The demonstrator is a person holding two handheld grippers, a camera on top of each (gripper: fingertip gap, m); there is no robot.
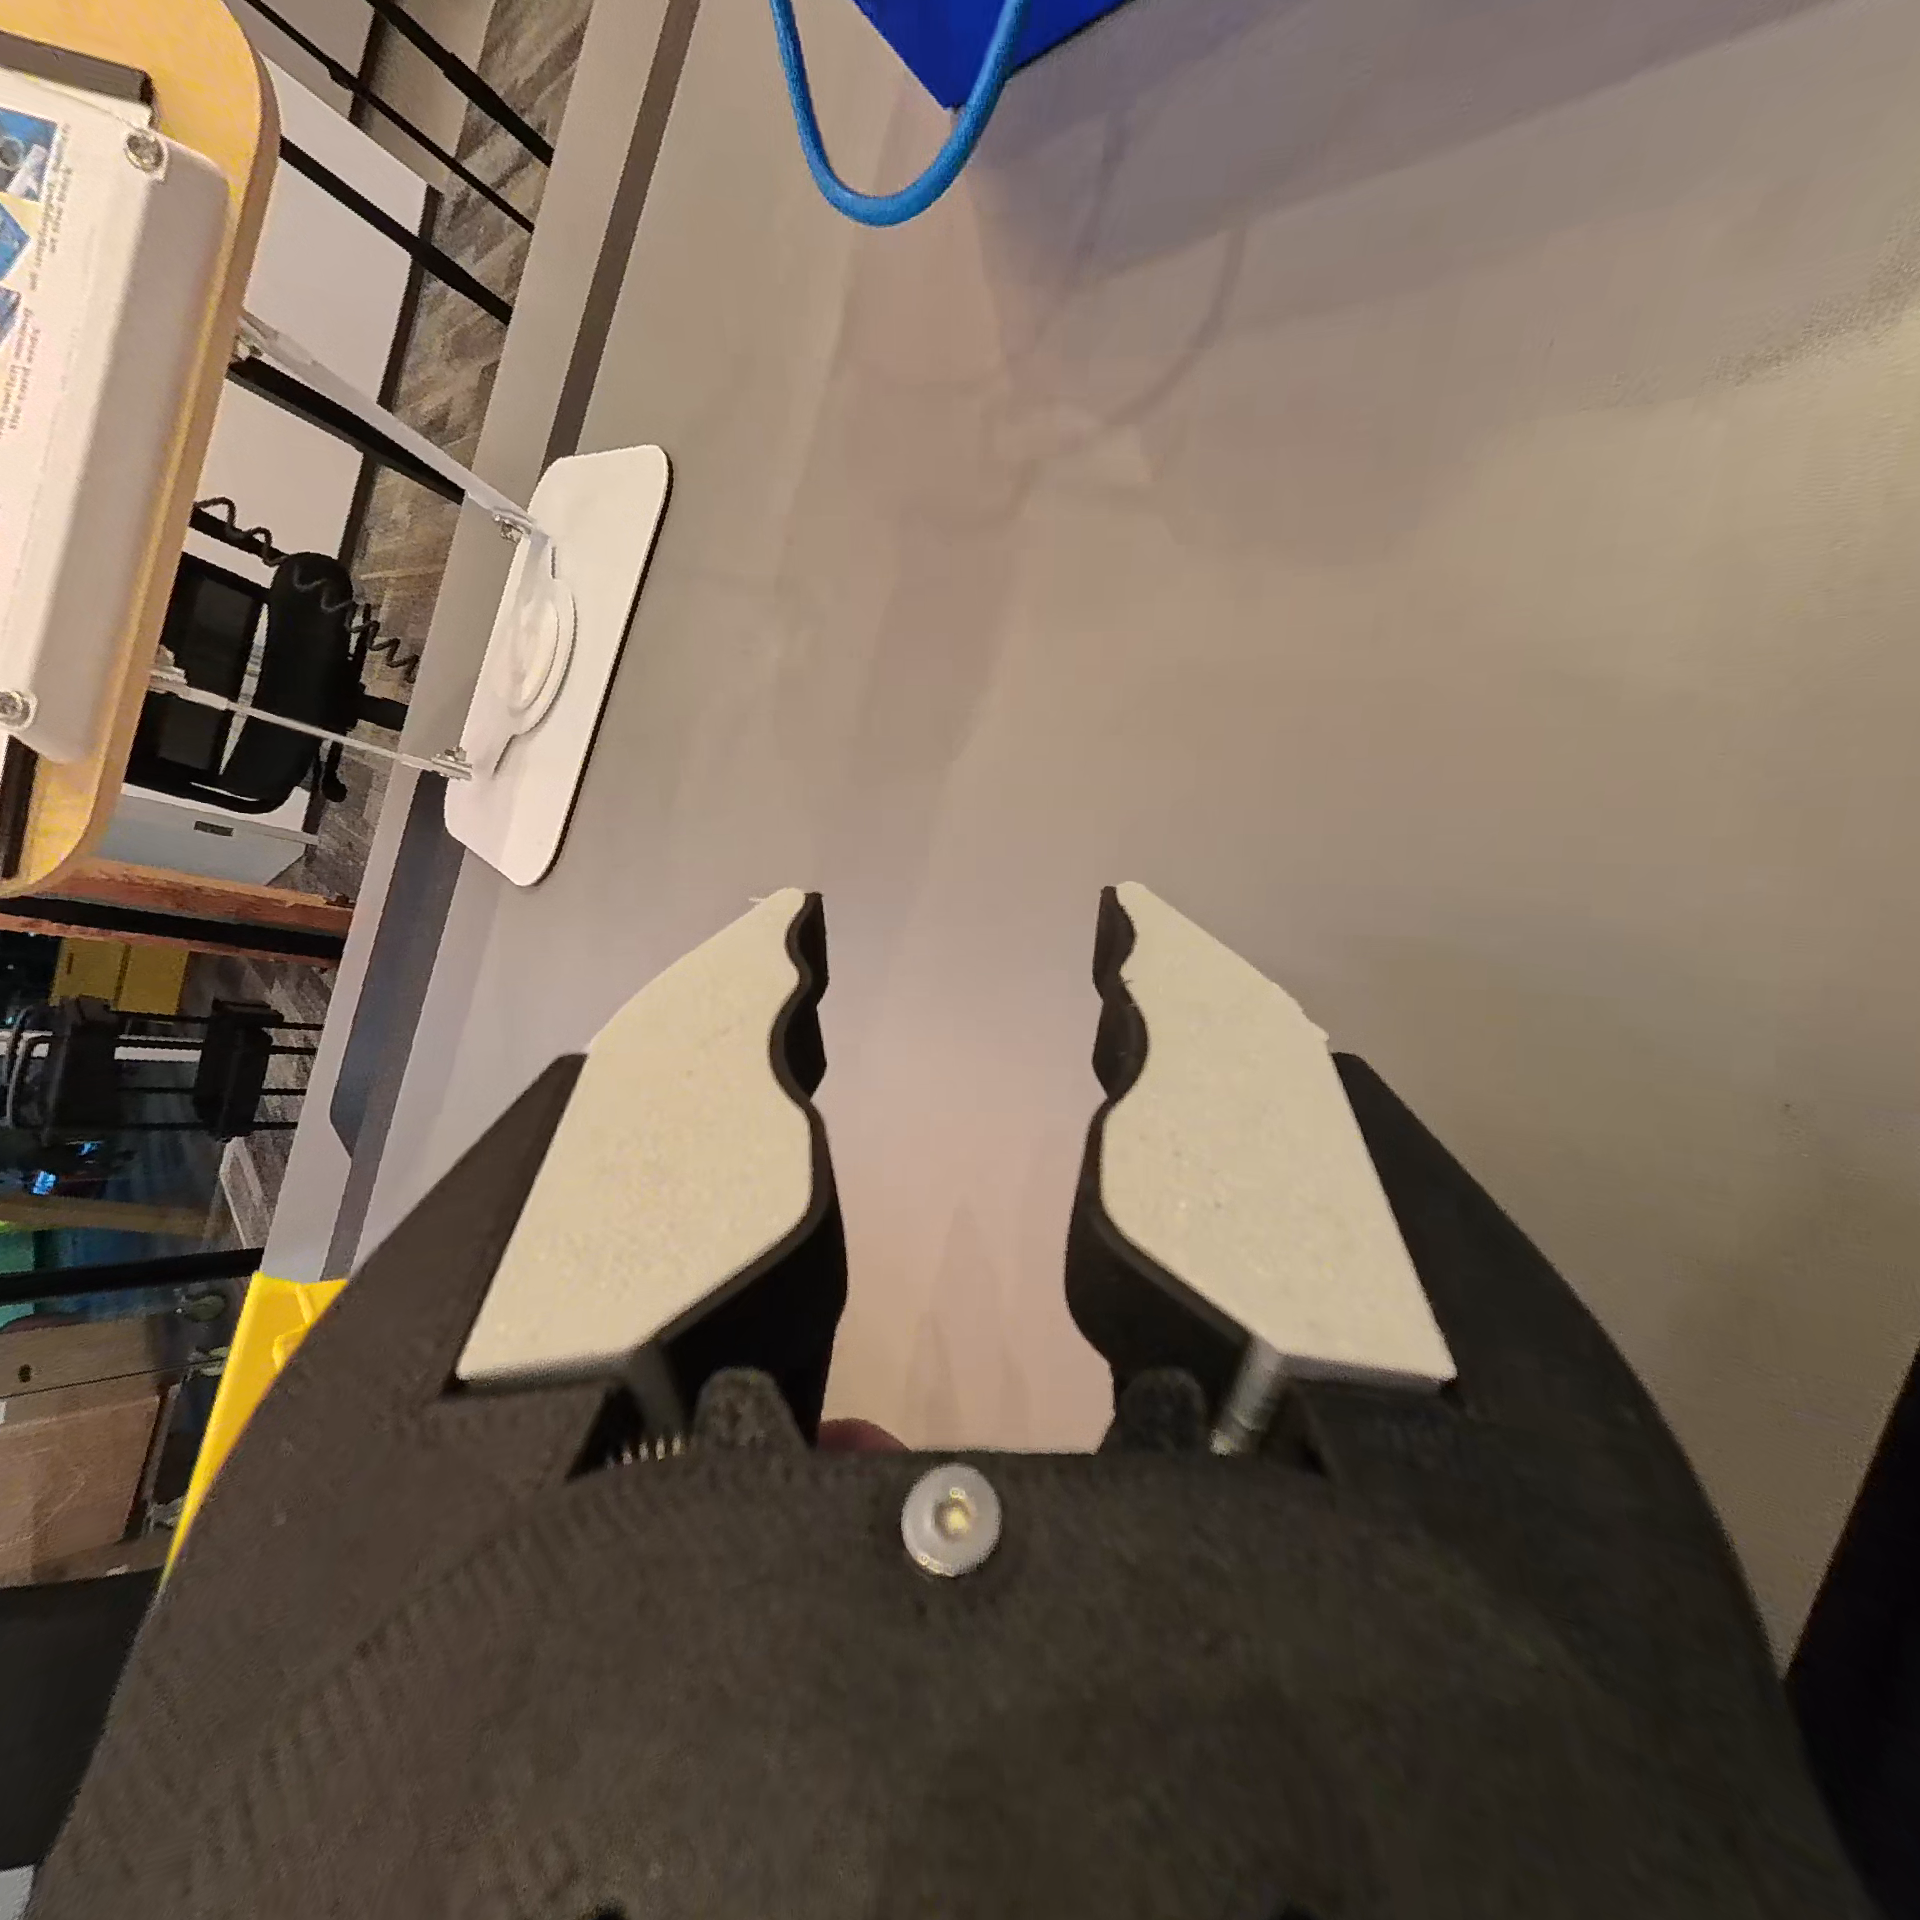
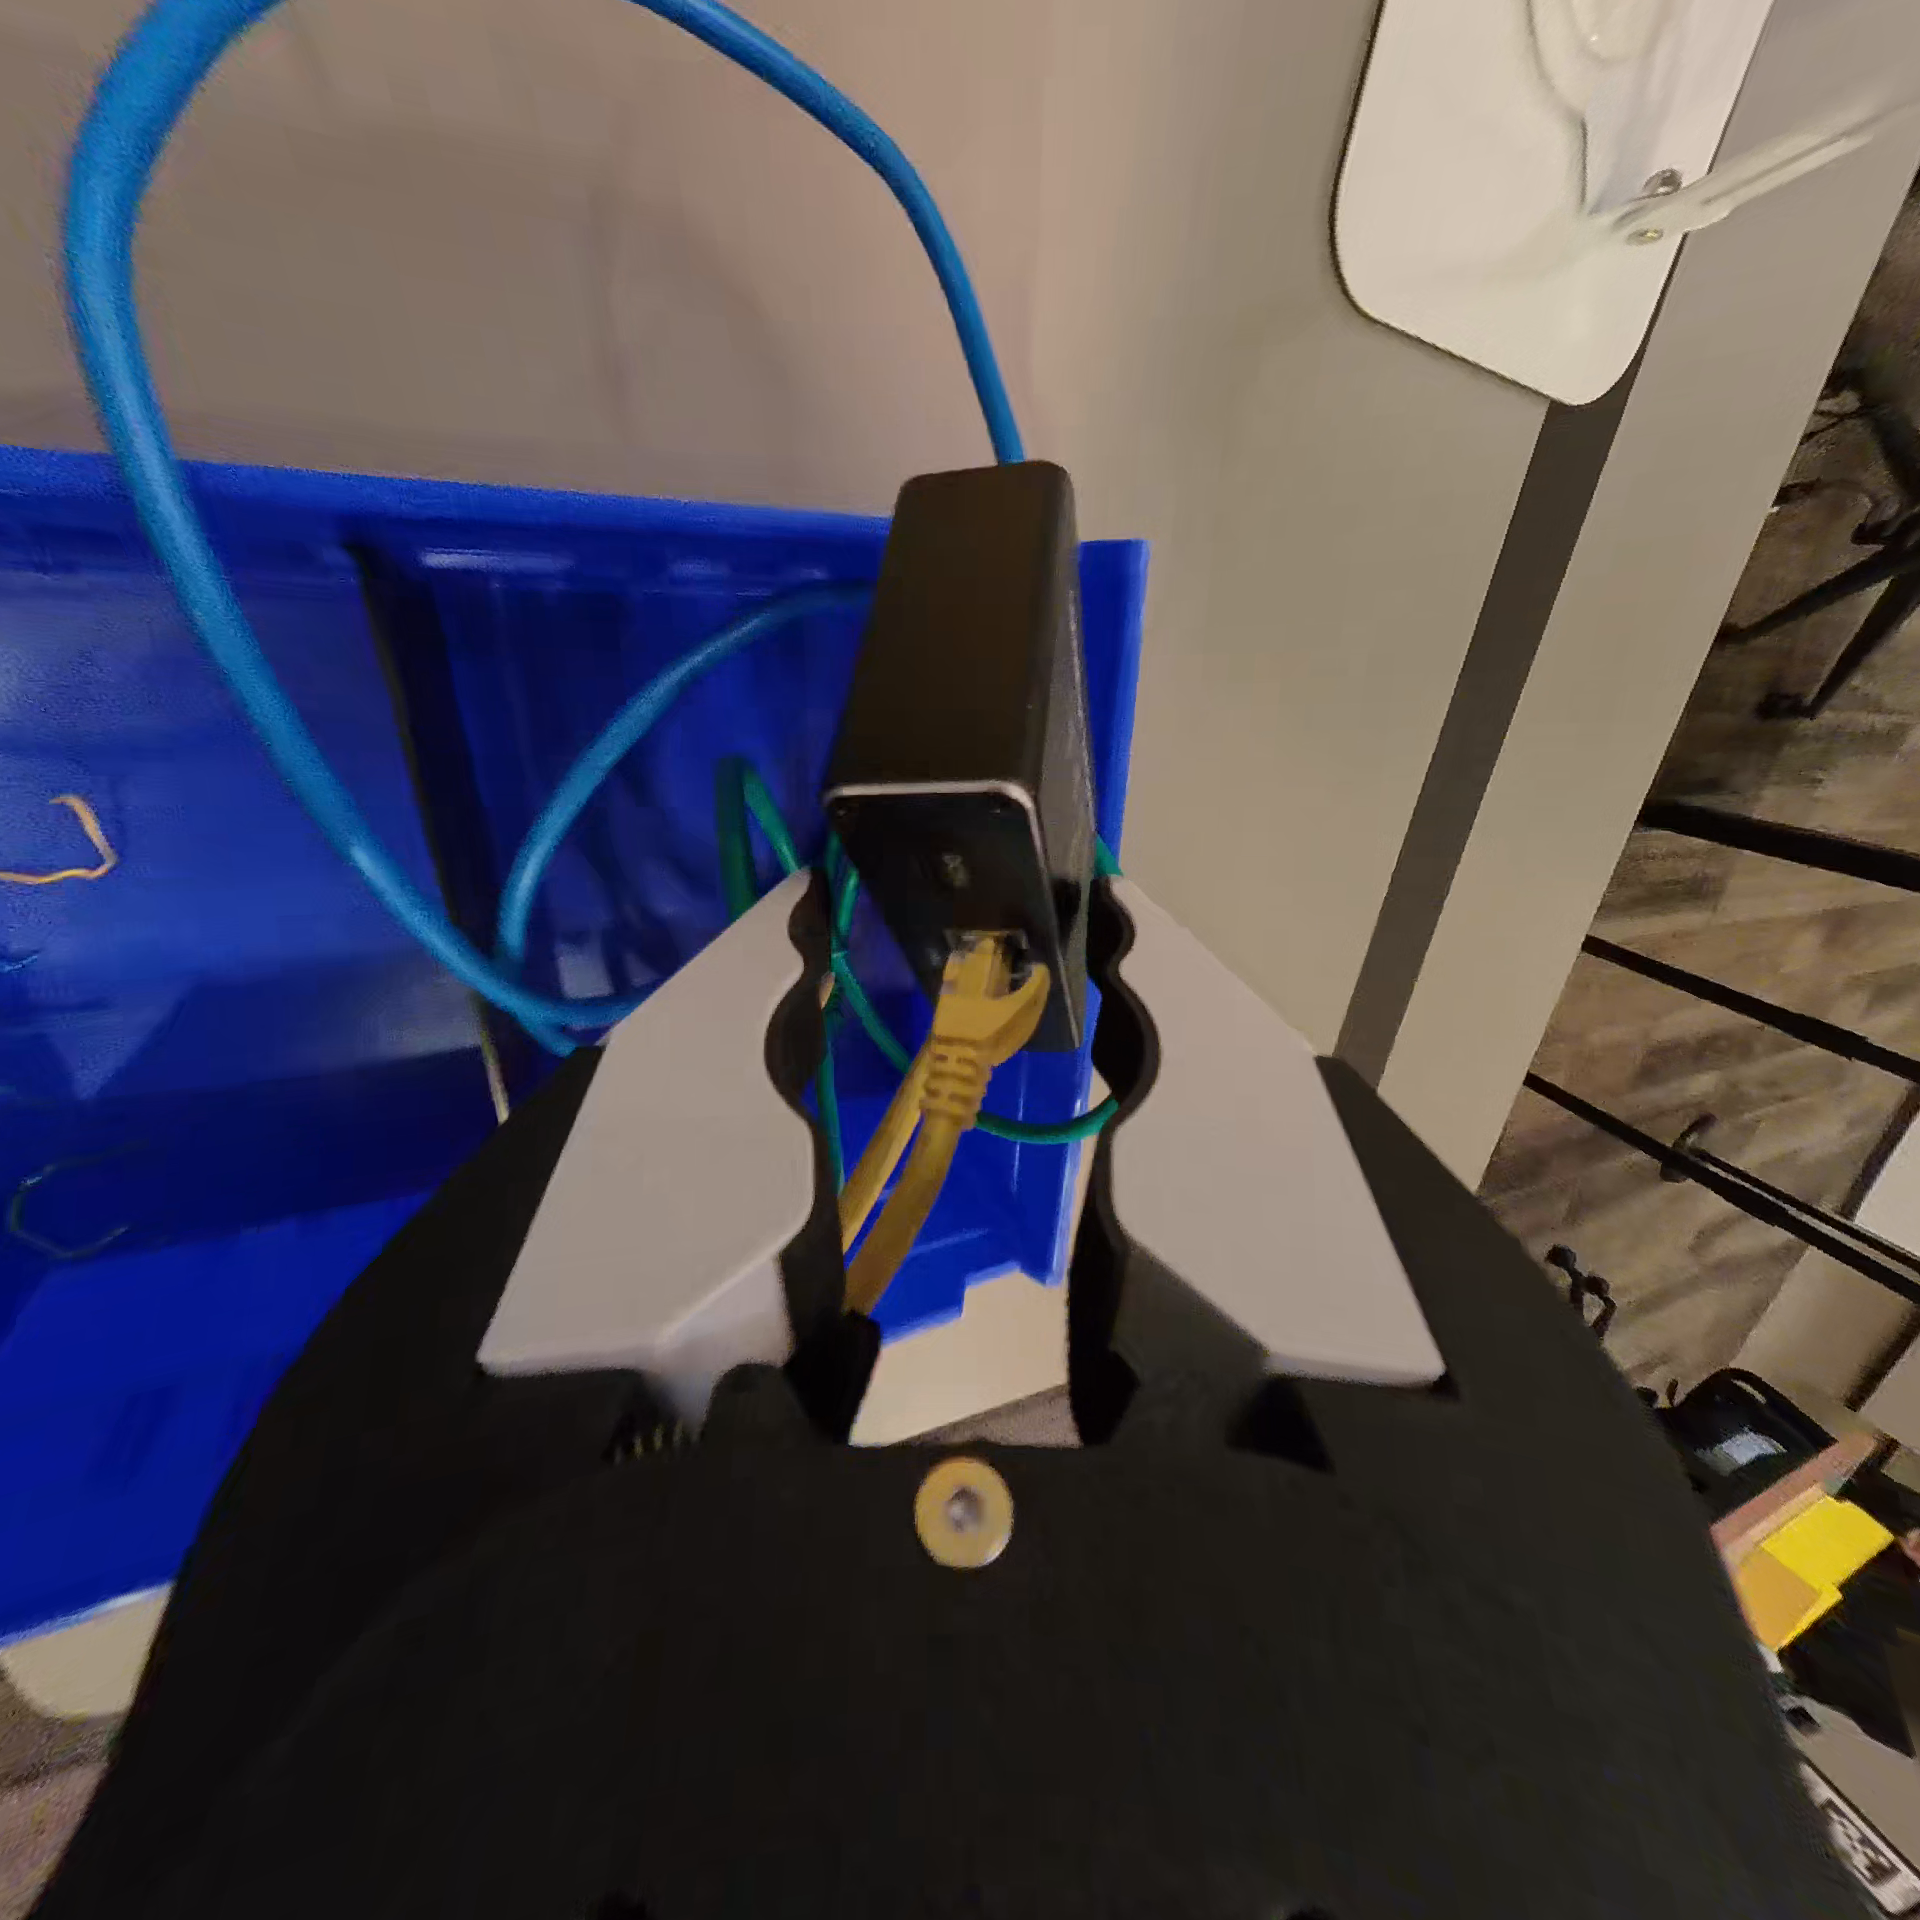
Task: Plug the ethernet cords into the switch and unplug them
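Observation:
In the right wrist view my right gripper (image 2: 961, 904) is shut on the near end of the black switch (image 2: 966, 644) and holds it up in front of a blue bin (image 2: 260, 644). A yellow ethernet cord (image 2: 951, 1081) is plugged into a port on the switch's near face and runs down between the fingers. A blue cord (image 2: 156, 436) loops up and reaches the switch's far end. A thin green wire (image 2: 1049, 1130) curls around the fingertips. My left gripper (image 1: 961, 914) is open and empty over the grey table (image 1: 1351, 623). The blue cord's loop (image 1: 873, 203) lies far ahead of it.
A white pad (image 1: 592, 582) with a clear stand sits at the table's left edge in the left wrist view, and it also shows in the right wrist view (image 2: 1475, 208). The blue bin's corner (image 1: 935, 42) is at the far end. Beyond the table edge is floor with chairs.

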